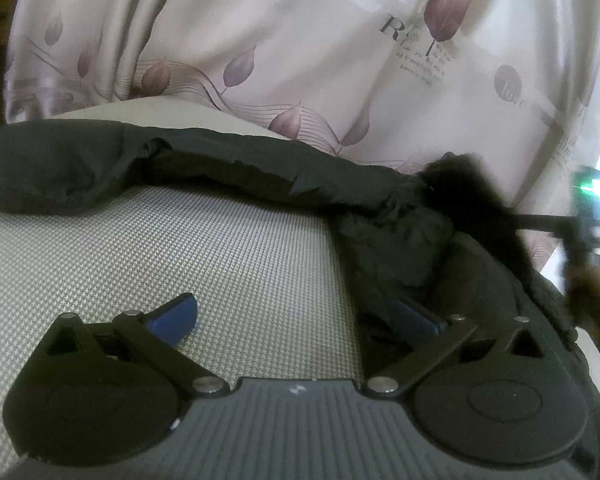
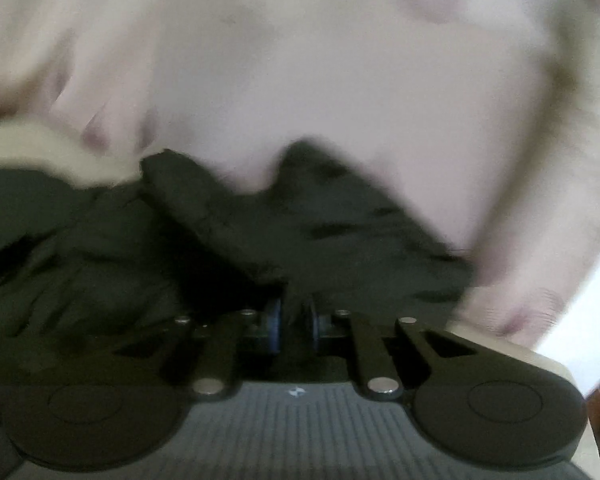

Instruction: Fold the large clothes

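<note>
A dark padded jacket with a black fur trim lies on a grey woven surface. One sleeve stretches out to the left. My left gripper is open, low over the surface; its right finger touches the jacket's edge, its left finger is over bare surface. My right gripper is shut on a fold of the jacket; this view is blurred. The right gripper also shows blurred at the right edge of the left wrist view.
A pale curtain with purple leaf prints and lettering hangs right behind the surface. It fills the background in the right wrist view. A bright strip shows at the right edge.
</note>
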The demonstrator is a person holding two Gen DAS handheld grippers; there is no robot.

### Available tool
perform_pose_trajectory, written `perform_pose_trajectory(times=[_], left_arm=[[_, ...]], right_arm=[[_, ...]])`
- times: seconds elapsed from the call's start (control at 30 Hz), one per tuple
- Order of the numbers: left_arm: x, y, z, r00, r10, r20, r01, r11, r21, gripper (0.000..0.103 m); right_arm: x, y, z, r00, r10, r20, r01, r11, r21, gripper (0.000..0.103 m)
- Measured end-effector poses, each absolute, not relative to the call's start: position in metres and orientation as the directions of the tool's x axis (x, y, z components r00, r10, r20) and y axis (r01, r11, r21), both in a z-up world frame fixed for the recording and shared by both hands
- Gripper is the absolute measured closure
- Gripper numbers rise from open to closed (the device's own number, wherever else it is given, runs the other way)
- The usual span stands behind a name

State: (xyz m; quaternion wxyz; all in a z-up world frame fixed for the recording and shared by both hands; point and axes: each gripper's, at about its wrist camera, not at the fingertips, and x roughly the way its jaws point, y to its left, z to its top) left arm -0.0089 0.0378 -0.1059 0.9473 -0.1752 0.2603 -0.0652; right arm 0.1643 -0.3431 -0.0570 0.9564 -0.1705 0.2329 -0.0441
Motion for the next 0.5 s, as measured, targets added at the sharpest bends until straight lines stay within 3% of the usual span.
perform_pose_trajectory(times=[0.27,0.37,0.5], left_arm=[[-0.011,0.037,-0.105,0.857,-0.208,-0.471,0.028,0.933,-0.360,0.000],[-0.012,0.036,-0.105,0.857,-0.200,-0.474,0.024,0.935,-0.353,0.000],[-0.011,0.035,-0.103,0.855,-0.195,-0.481,0.021,0.939,-0.343,0.000]], right_arm=[[0.025,-0.530,0.019,0.871,-0.409,-0.271,0.367,0.910,-0.195,0.091],[-0.023,-0.602,0.024,0.808,-0.514,-0.290,0.491,0.858,-0.151,0.091],[-0.068,-0.689,-0.002,0.716,-0.567,-0.408,0.614,0.789,-0.019,0.091]])
